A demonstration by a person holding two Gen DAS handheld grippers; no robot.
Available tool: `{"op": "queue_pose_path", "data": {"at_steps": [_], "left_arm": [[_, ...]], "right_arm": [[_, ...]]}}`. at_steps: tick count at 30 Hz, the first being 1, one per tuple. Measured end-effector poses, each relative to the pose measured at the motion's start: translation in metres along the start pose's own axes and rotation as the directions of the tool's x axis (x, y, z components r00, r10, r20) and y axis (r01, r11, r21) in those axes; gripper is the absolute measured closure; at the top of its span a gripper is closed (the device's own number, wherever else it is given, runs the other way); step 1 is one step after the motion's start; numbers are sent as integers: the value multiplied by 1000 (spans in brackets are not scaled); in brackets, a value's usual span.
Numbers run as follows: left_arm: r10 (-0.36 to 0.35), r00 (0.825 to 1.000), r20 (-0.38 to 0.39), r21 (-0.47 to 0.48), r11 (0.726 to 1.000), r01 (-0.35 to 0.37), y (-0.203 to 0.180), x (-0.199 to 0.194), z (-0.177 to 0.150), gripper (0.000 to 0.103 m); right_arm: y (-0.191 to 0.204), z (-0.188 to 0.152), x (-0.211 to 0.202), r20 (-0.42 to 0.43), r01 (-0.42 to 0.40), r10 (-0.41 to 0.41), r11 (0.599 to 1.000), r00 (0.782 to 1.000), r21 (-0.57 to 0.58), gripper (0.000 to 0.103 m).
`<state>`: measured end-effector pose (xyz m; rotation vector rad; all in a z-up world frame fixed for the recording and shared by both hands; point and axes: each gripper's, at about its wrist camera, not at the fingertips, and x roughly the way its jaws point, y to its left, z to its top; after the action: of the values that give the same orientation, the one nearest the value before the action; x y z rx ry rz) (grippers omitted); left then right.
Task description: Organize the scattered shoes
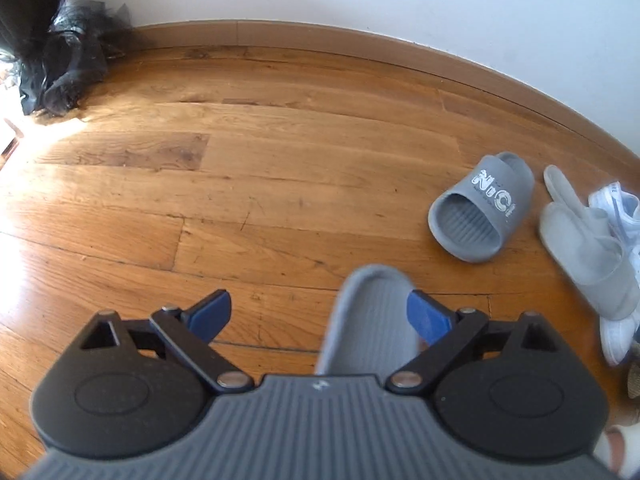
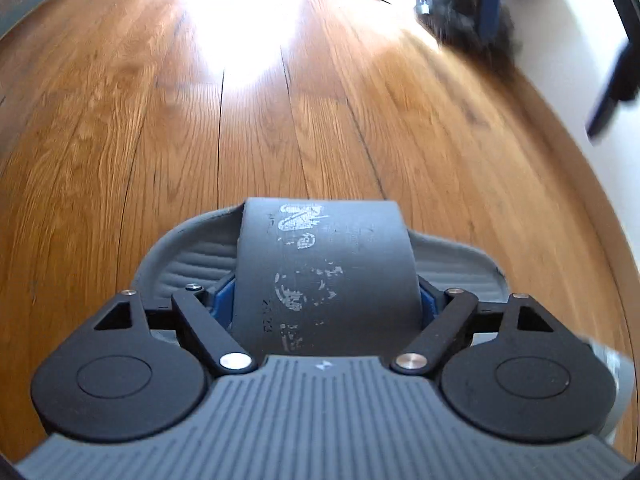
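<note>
Two grey foam slides look light and squashy: right gripper [image 2: 326, 300] clamps one slide's strap [image 2: 324, 272], left gripper [image 1: 320, 316] gapes empty.

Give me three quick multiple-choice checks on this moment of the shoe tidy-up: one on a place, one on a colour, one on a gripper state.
1. Where does the dark grey rubber slide with white lettering lie?
A. on the wooden floor, right of the left gripper
B. on a shelf
C. inside a box

2. What colour are the left gripper's finger pads?
A. red
B. blue
C. green

3. What is the right gripper doing?
A. hanging open over bare floor
B. clamped on the strap of a dark grey slide with worn white print
C. holding a white sneaker

Answers: 1 A, it sits on the wooden plank floor, right of the left gripper in the left wrist view. 2 B, both pads show blue. 3 B, the strap fills the gap between its fingers in the right wrist view.
</note>
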<state>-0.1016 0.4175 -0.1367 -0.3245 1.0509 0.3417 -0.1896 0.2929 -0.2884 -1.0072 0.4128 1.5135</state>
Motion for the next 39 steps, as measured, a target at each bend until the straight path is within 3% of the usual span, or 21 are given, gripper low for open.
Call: {"op": "queue_pose_path", "data": {"at_steps": [3,6,8,14,18,20,23,30,31,34,36,39], "left_arm": [[23,999,26,7,1000,-23,2,-2,6,8],[37,998,47,9,999,-37,4,-3,12,8],[26,998,59,19,999,-27,2,-3,16,8],[-42,995,93,96,995,33,-16,2,29,7],[-145,985,89,284,952,114,-67,28,41,3],[-190,978,82,391,909,144,-98,45,47,3],[-272,959,74,529,826,194,-154,82,58,2],[-222,974,-56,617,759,208,-231,187,65,1],[-215,974,-68,613,761,210,-237,199,66,2],[-209,976,-69,539,815,212,-235,218,66,5],[-210,977,-47,511,835,204,-231,212,59,13],[-174,983,-51,422,889,179,-220,197,46,24]], "right_arm": [[-6,16,16,49,-10,11,1000,999,-25,20],[-20,36,31,57,-48,47,999,997,20,18],[-32,43,31,78,-63,57,995,995,78,3],[-55,7,-37,172,-97,49,955,984,281,0],[-69,-52,-78,153,-143,76,858,985,494,0],[-75,-89,-103,117,-124,67,793,991,597,0],[-83,-125,-122,65,-68,32,726,997,684,0],[-99,-172,-144,4,10,-24,555,1000,832,0],[-100,-178,-144,-4,18,-28,533,1000,846,0],[-98,-186,-143,-20,42,-50,501,999,865,0],[-99,-190,-142,-29,59,-71,486,997,872,0],[-99,-196,-142,-28,68,-91,467,995,882,0]]}}
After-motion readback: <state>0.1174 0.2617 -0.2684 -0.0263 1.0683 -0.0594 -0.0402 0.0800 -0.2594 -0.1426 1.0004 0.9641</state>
